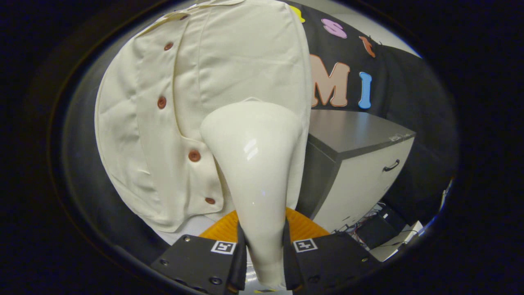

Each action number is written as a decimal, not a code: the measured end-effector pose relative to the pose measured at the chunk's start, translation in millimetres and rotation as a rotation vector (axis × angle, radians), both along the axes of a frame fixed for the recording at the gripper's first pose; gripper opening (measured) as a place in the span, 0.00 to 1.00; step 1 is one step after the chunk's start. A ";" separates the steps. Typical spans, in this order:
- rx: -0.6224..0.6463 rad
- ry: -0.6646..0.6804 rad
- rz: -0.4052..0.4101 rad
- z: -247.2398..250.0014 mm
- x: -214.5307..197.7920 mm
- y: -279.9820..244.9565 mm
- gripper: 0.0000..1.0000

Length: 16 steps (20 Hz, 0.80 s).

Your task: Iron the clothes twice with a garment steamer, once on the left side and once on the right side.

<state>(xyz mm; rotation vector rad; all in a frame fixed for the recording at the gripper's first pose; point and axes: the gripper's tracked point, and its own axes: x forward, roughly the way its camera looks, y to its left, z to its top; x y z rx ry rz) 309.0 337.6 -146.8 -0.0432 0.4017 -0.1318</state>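
A cream shirt (163, 114) with brown buttons hangs in front of me against the dark booth wall. My gripper (264, 254) is shut on the glossy white garment steamer (254, 164), both fingers pressing its narrow handle. The steamer's wide head rests against the shirt's right half, beside the button placket, around the middle of the shirt's height. The fabric behind the head is hidden.
A cabinet (360, 164) with a dark top and a white drawer front stands to the right of the shirt. An orange ribbed object (303, 225) lies just below the steamer handle. Cables and dark boxes (380, 229) sit on the floor by the cabinet.
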 end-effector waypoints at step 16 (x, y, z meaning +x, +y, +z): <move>0.017 0.154 -0.025 -105.9 -25.3 -50.6 0.37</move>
